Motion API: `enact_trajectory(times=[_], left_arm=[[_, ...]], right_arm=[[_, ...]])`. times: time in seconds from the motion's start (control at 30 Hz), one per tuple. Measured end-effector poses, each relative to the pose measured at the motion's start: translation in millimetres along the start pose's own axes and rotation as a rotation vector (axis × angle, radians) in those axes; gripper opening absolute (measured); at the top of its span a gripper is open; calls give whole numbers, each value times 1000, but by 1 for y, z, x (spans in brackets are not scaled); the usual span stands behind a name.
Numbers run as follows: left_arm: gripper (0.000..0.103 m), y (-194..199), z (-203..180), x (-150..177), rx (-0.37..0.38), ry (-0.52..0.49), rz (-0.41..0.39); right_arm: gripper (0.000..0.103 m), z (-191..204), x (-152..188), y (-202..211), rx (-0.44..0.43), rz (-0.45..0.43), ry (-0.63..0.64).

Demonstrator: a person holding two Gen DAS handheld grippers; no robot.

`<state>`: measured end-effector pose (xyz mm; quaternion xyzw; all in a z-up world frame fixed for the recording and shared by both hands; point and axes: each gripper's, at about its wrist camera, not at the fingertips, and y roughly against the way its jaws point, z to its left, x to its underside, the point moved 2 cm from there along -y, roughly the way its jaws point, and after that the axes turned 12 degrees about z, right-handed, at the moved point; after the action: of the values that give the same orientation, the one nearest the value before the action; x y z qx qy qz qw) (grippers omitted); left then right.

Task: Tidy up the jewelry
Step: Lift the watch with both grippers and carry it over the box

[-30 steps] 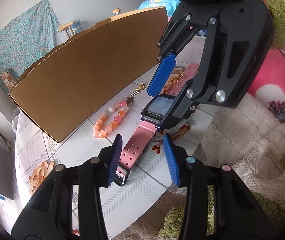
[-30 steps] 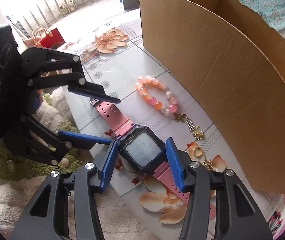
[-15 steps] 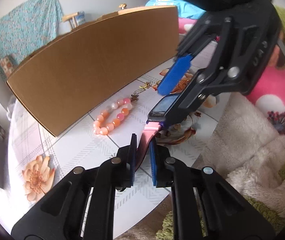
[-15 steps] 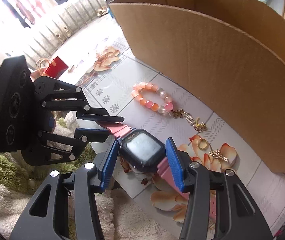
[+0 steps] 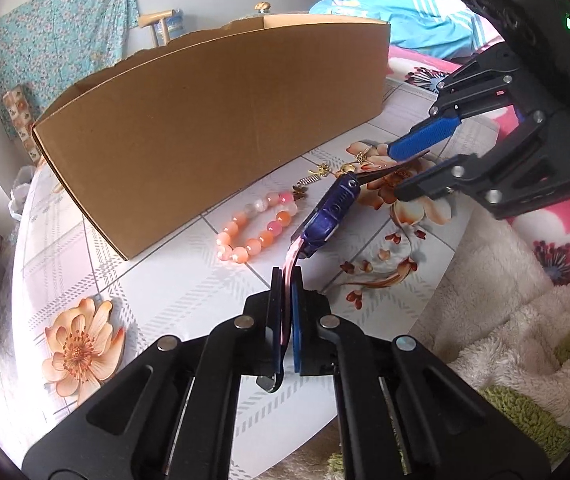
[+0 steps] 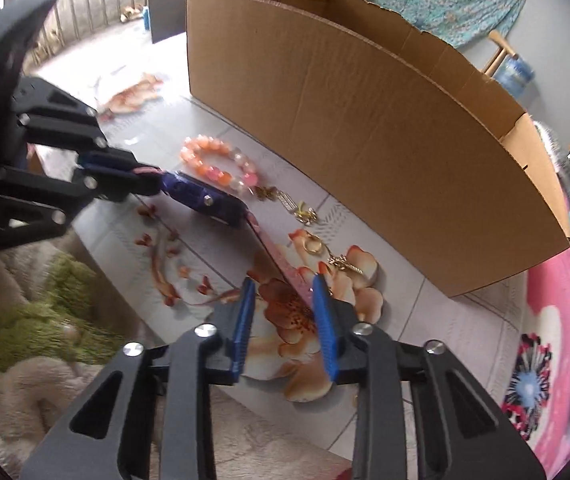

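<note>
Pink perforated watch strap (image 5: 287, 280) pinched in left tool (image 5: 285, 320), right tool (image 6: 283, 320) closing (strap's other end between)

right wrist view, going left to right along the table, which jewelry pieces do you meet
left gripper clamped on the pink strap → dark blue square watch case → orange and pink bead bracelet → small gold charm → gold ring → gold chain piece

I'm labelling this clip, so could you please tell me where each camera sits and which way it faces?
Left wrist: on the left gripper, looking down along its fingers, shut on the watch strap; right gripper at right.
Right wrist: on the right gripper, jaws closing round the other strap end, not yet gripping; left gripper at left.
Shared: watch, bead bracelet, cardboard box, tiled table.
</note>
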<state>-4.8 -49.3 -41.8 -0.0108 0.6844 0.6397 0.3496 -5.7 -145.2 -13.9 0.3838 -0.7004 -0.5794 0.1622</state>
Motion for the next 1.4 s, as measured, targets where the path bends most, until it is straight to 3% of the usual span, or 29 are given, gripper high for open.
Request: enact_trajectory(times=[0.2, 0.47, 0.7, 0.87, 1.03, 1.13, 1.27, 1.4], left_arm=[[3, -2, -5, 0, -30, -18, -19], [2, 18, -11, 0, -113, -45, -91], [2, 46, -7, -12, -138, -44, -178], [2, 78, 5, -35, -100, -40, -243], [2, 99, 47, -87, 26, -1, -265], [2, 88, 78, -126, 106, 32, -173], [2, 43, 112, -178, 259, 89, 36], [2, -13, 135, -201, 371, 167, 235]], right_arm=[[10, 13, 3, -5, 160, -22, -8], [5, 67, 10, 15, 507, -142, 54], [5, 65, 11, 35, 554, -229, -35], [4, 32, 1, 67, 495, -328, -118], [3, -37, -27, 105, 222, -400, -228], [3, -85, -54, 102, 77, -358, -251], [3, -131, -89, 65, -97, -172, -255], [3, -167, -123, 23, -153, -17, -266]])
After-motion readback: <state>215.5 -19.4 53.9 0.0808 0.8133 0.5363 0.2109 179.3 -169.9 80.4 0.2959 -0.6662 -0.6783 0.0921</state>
